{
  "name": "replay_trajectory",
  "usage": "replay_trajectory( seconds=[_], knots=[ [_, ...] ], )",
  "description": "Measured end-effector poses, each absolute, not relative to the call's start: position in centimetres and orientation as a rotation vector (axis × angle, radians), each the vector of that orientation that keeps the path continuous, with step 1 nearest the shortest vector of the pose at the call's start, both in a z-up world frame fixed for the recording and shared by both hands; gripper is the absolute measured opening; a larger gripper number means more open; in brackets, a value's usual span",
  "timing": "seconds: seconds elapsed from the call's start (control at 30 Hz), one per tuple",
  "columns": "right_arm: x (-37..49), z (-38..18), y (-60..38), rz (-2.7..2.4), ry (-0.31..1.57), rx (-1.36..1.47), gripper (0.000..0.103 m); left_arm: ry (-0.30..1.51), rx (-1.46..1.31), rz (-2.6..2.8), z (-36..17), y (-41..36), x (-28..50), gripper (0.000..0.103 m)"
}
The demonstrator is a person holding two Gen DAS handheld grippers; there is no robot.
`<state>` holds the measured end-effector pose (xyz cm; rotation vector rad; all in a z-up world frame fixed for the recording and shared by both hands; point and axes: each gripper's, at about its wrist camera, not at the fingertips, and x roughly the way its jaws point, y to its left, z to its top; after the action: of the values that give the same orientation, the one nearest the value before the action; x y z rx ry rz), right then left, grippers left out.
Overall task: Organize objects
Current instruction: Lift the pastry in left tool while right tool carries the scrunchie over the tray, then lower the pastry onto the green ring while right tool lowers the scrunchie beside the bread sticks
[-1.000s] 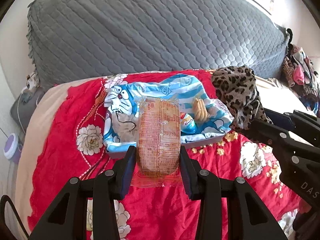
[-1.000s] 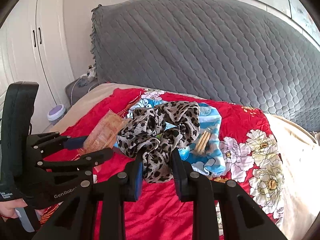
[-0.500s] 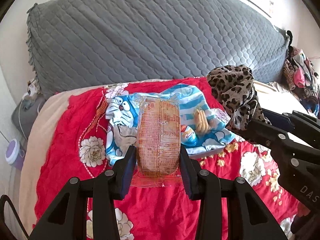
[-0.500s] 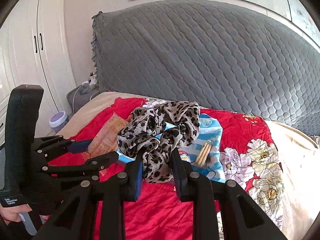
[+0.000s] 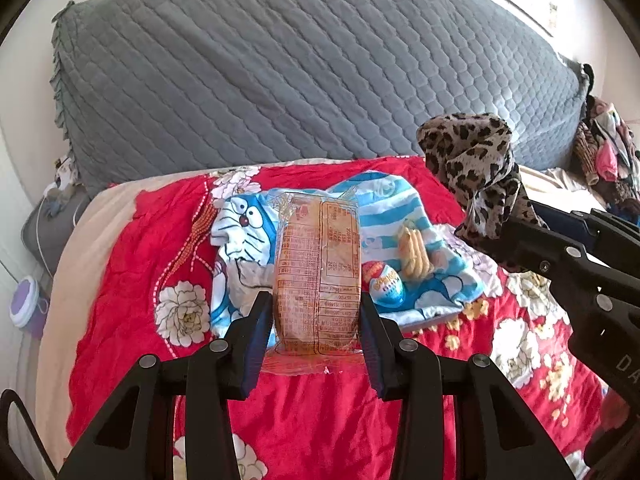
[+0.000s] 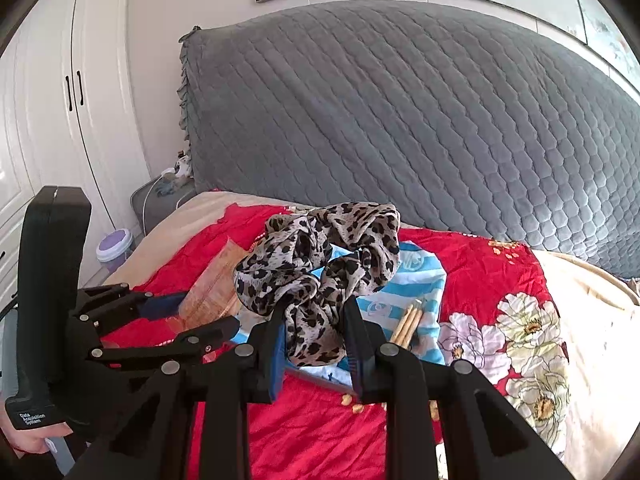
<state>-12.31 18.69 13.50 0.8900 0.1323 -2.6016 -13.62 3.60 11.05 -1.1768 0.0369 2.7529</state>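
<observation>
My left gripper (image 5: 316, 326) is shut on a clear-wrapped orange snack packet (image 5: 318, 276), held lengthwise above the red floral bedspread (image 5: 132, 264). The packet (image 6: 212, 288) and left gripper (image 6: 188, 318) also show at the left of the right wrist view. My right gripper (image 6: 314, 334) is shut on a bunched leopard-print cloth (image 6: 320, 264), lifted over the bed; this cloth (image 5: 476, 168) hangs at the right in the left wrist view. Below lies a blue cartoon-cat pillow (image 5: 244, 224) carrying a small egg-shaped toy (image 5: 384, 280) and a bundle of pale sticks (image 5: 414, 250).
A grey quilted headboard (image 6: 400, 120) rises behind the bed. White wardrobe doors (image 6: 60, 100) and a lilac-lidded tub (image 6: 114, 246) stand to the left. A heap of clothes (image 5: 604, 156) lies at the far right. A hand (image 6: 28, 442) grips the left handle.
Both grippers have drawn back and slightly up from the pillow, carrying the packet and the leopard cloth with them; the pillow's items look further off. Both grips are unchanged.
</observation>
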Motion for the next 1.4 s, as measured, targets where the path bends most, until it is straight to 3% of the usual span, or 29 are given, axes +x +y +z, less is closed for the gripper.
replay_trajectory(
  seconds=[0.47, 1.4],
  knots=[
    [-17.1, 12.0, 19.4, -2.601, 0.119, 0.915, 0.026, 0.025, -1.213, 2.768, 10.0, 4.6, -18.8, 0.043],
    [-24.1, 2.2, 20.6, -2.601, 0.121, 1.150, 0.026, -0.030, -1.364, 2.728, 2.2, 5.5, -24.0, 0.043]
  ],
)
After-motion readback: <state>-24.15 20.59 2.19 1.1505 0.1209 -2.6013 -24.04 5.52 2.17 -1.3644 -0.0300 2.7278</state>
